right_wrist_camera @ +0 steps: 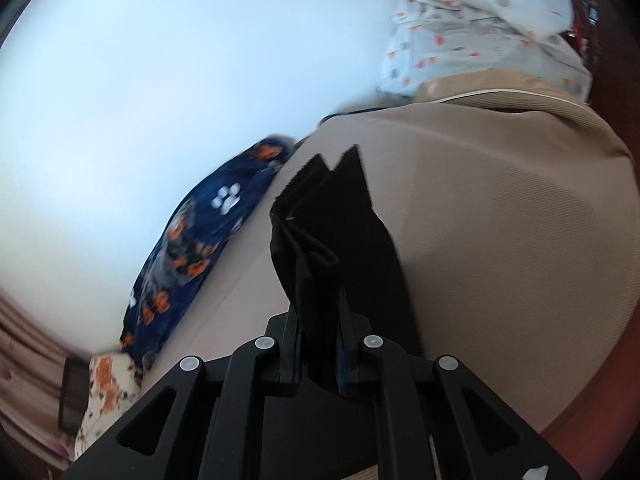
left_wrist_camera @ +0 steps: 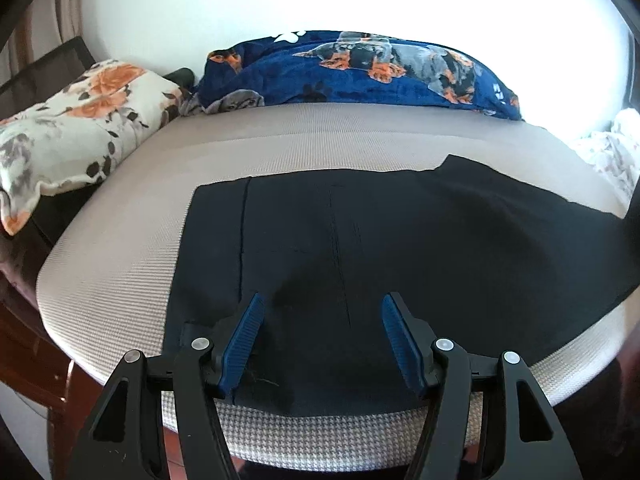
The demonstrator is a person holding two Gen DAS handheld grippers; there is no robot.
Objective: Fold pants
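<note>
Black pants (left_wrist_camera: 360, 248) lie flat on a beige mattress (left_wrist_camera: 120, 280), waistband end to the left, legs running off to the right. My left gripper (left_wrist_camera: 322, 308) is open, its blue pads (left_wrist_camera: 244, 336) just above the near part of the pants. My right gripper (right_wrist_camera: 320, 320) is shut on the leg ends of the pants (right_wrist_camera: 332, 232), which stick up past the fingers as a folded bunch lifted above the mattress (right_wrist_camera: 500, 240).
A floral pillow (left_wrist_camera: 76, 128) lies at the left. A blue dog-print blanket (left_wrist_camera: 360, 72) lies along the wall, also in the right wrist view (right_wrist_camera: 200, 240). A white patterned bedding heap (right_wrist_camera: 480, 20) sits at the far end. The wooden bed frame (left_wrist_camera: 52, 368) borders the mattress.
</note>
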